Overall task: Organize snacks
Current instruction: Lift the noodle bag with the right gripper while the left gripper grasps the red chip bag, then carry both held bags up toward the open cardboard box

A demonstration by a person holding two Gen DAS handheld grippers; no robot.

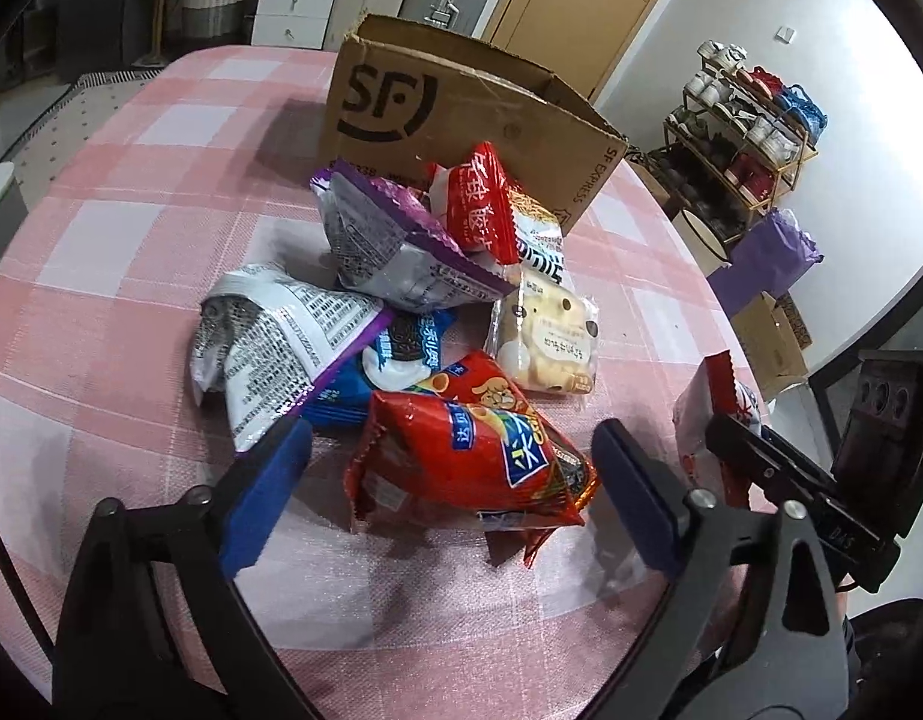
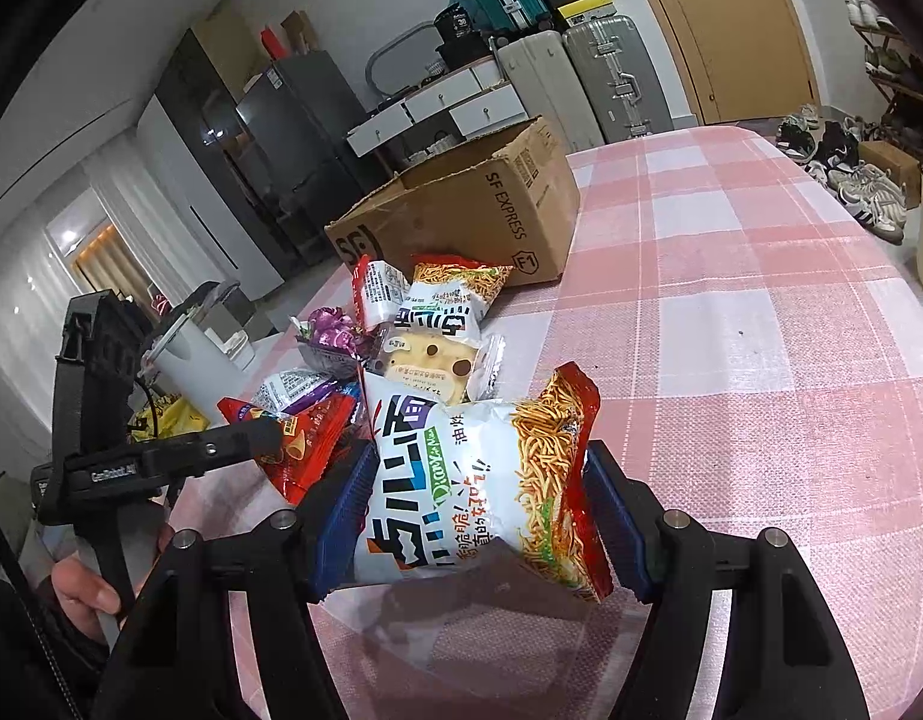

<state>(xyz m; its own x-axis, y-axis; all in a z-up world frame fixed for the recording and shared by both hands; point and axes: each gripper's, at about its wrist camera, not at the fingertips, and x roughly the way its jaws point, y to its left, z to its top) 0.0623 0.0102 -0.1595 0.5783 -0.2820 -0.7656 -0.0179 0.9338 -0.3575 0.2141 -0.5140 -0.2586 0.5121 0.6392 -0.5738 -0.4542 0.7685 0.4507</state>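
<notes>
A pile of snack packets lies on the pink checked tablecloth [image 1: 131, 228] in front of an open SF cardboard box [image 1: 449, 114]. My left gripper [image 1: 452, 462] is open, with its blue pads on either side of a red snack bag [image 1: 467, 456] at the pile's near edge; a gap shows at the left pad. My right gripper [image 2: 476, 468] is shut on a white and orange noodle snack bag [image 2: 473, 492], held just above the cloth. Behind lie two silver and purple bags [image 1: 389, 240], a blue biscuit pack [image 1: 389, 360] and a clear bread pack [image 1: 545, 336].
The box [image 2: 479, 210] stands behind the pile, its top open. A shoe rack [image 1: 743, 138] and a purple bag stand off the table to the right. Suitcases [image 2: 581, 78] and drawers line the far wall. A white cup [image 2: 191, 348] and a hand [image 2: 83, 594] show at left.
</notes>
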